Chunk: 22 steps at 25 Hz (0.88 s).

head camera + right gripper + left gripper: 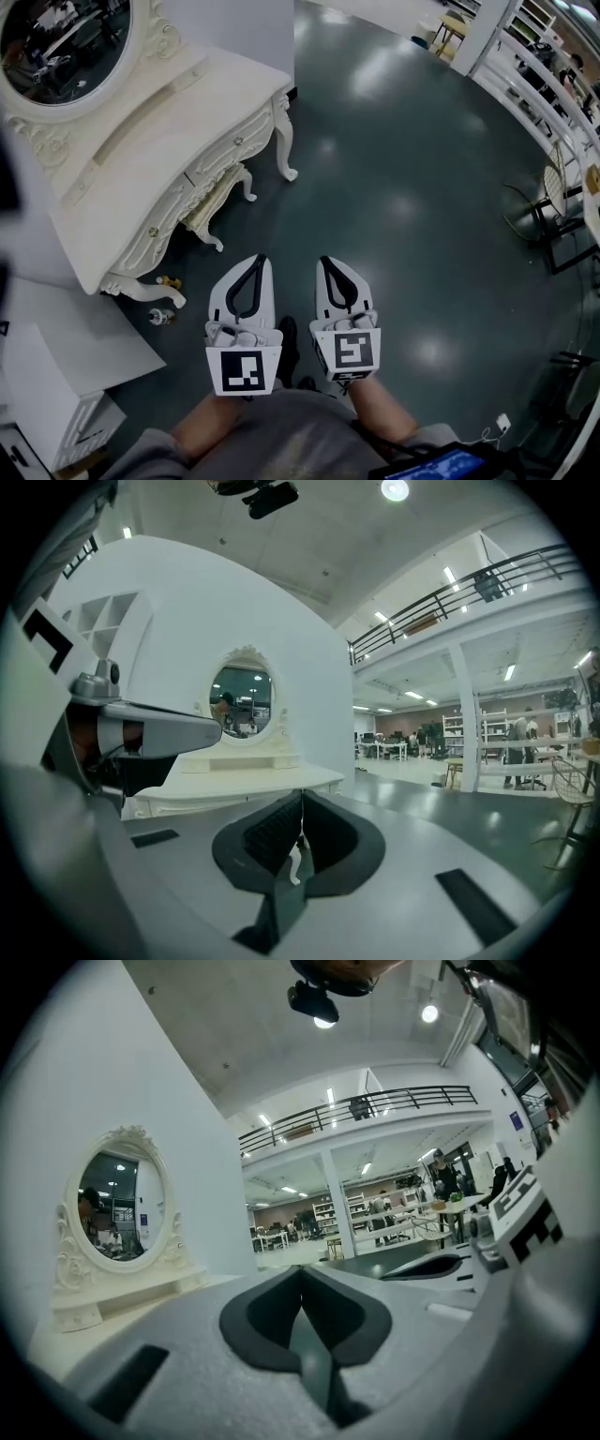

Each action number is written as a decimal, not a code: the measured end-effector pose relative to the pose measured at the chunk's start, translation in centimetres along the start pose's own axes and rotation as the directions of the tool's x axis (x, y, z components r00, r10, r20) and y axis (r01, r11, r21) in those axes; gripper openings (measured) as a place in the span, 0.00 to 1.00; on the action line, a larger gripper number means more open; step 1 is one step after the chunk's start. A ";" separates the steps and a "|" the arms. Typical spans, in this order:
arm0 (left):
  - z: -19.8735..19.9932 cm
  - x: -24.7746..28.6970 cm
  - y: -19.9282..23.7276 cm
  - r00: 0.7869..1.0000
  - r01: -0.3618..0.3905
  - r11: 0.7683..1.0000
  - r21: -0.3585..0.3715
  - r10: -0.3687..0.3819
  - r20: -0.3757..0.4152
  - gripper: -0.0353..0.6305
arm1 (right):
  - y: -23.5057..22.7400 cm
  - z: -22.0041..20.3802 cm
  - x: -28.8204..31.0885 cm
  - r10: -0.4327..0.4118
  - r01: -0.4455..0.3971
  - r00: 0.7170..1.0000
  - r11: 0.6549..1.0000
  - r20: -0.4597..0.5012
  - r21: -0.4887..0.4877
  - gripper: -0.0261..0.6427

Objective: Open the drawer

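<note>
A white dressing table (159,122) with an oval mirror (66,42) stands at the upper left of the head view. Its drawer fronts (230,150) with small knobs face the floor space and look closed. My left gripper (259,260) and right gripper (326,262) are side by side in front of me. They point past the table's right end and touch nothing. Both are shut and hold nothing. In the left gripper view the pads (302,1283) meet, with the mirror (117,1206) far left. The right gripper view shows the closed gripper (301,808) below the table (244,778).
A white stool (217,199) is tucked under the table. Small objects (163,300) lie on the dark floor (403,187) by a table leg. White boxes (52,394) sit at the lower left. A wire chair (553,202) and a railing stand at the right.
</note>
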<state>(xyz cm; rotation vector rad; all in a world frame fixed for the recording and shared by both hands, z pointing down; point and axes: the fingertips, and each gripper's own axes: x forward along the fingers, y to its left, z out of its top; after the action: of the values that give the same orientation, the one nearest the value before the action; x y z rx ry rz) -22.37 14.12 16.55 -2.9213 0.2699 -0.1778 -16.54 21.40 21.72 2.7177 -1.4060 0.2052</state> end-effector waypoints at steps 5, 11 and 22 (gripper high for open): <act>0.3 4.3 3.4 1.000 -0.002 1.000 -0.019 0.003 0.009 0.08 | -0.7 1.8 5.2 -0.008 0.008 1.000 1.000 -0.001 -0.015 0.06; 2.1 8.1 6.6 0.997 -0.001 1.000 -0.013 0.002 0.076 0.08 | -1.3 4.6 9.4 -0.013 0.015 0.999 0.999 0.040 -0.046 0.06; 3.4 13.3 8.2 0.995 -0.006 1.000 -0.007 0.006 0.103 0.08 | -4.4 7.3 14.0 -0.009 0.016 0.997 0.996 0.080 -0.084 0.06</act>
<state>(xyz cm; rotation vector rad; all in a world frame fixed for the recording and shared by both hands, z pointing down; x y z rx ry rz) -10.29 4.34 12.86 -2.9244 0.2632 -0.0252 -4.35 11.70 16.61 2.6926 -1.3826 0.0363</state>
